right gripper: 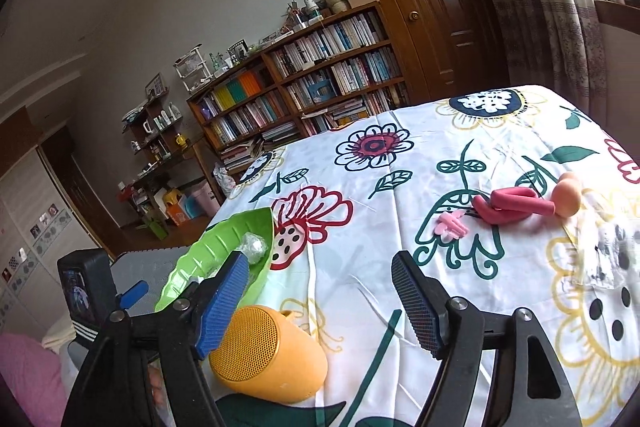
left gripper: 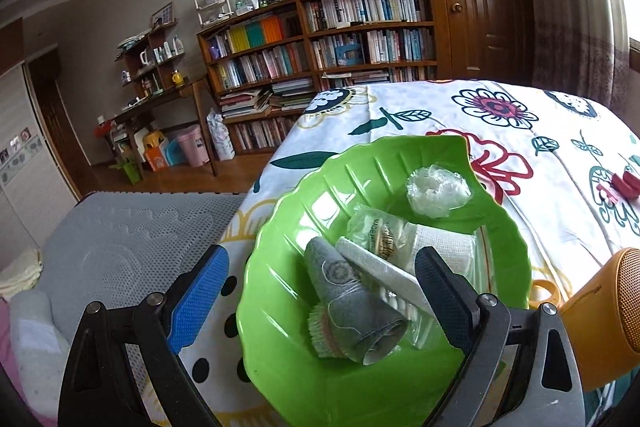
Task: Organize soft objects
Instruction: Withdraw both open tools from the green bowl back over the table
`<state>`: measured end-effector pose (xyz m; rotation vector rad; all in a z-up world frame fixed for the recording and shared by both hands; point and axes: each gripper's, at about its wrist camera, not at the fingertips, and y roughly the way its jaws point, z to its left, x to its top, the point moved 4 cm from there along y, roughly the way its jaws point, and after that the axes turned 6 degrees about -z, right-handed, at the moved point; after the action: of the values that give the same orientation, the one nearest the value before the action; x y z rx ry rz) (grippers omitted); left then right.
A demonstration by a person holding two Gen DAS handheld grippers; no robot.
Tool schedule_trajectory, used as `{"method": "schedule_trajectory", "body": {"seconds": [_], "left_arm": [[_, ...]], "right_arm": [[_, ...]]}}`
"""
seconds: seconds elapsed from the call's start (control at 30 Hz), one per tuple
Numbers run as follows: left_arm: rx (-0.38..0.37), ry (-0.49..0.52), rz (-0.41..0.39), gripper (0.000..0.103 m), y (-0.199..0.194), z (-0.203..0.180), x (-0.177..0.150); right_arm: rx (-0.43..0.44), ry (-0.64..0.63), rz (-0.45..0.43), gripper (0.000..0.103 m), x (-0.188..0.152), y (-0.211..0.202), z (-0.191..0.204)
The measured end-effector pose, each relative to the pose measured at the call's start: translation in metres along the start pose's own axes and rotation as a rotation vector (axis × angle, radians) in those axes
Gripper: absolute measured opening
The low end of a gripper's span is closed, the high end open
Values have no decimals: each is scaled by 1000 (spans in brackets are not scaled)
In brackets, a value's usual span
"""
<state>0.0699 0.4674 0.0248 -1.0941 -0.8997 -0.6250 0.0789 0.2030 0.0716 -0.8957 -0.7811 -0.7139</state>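
1. Far left, left wrist view: a grey mesh mat (left gripper: 132,227) lay beside the table, with cream cloth at its edge.
2. The left gripper (left gripper: 320,287) hung over the near part of the green bowl (left gripper: 280,307); its fingers stood wide apart and gripped nothing. The blue pad (left gripper: 200,299) sat outside the bowl's left rim, the black pad (left gripper: 444,295) over the bowl's right side.
3. The bowl rested on the flowered tablecloth (left gripper: 460,115) at the table's near-left corner.
4. Inside the bowl, between the fingers: a rolled grey cloth (left gripper: 352,303) with a ribbed pink-edged piece under its near end, a white woven strip (left gripper: 384,275) leaning across it, a clear plastic packet (left gripper: 380,231) with print, and white gauze (left gripper: 444,247).
5. Farther back in the bowl, a crumpled clear plastic ring (left gripper: 438,191) lay near the rim.
6. Just right of the bowl stood an orange speaker (left gripper: 608,315) with a mesh face.
7. Right wrist view: the right gripper (right gripper: 320,307) was held above the cloth, fingers wide apart, empty. The speaker (right gripper: 268,355) lay below its blue pad (right gripper: 220,307), on its side.
8. Well to the right on the cloth: a small pink flower piece (right gripper: 450,225), touching or just beside a pink bent tube (right gripper: 516,207); I could not tell which.
9. A peach ball (right gripper: 566,199) sat at the tube's right end.
10. Far right: a clear bag with dark print (right gripper: 608,255), blurred.
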Motion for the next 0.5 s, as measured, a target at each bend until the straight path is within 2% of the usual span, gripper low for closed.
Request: {"method": "schedule_trajectory", "body": {"seconds": [0.17, 0.5], "left_arm": [[-6, -39, 16, 95, 2, 11, 0], [-99, -214, -3, 95, -20, 16, 10]], "right_arm": [[-25, 17, 2, 78, -4, -6, -20], [-132, 80, 7, 81, -15, -24, -78]]}}
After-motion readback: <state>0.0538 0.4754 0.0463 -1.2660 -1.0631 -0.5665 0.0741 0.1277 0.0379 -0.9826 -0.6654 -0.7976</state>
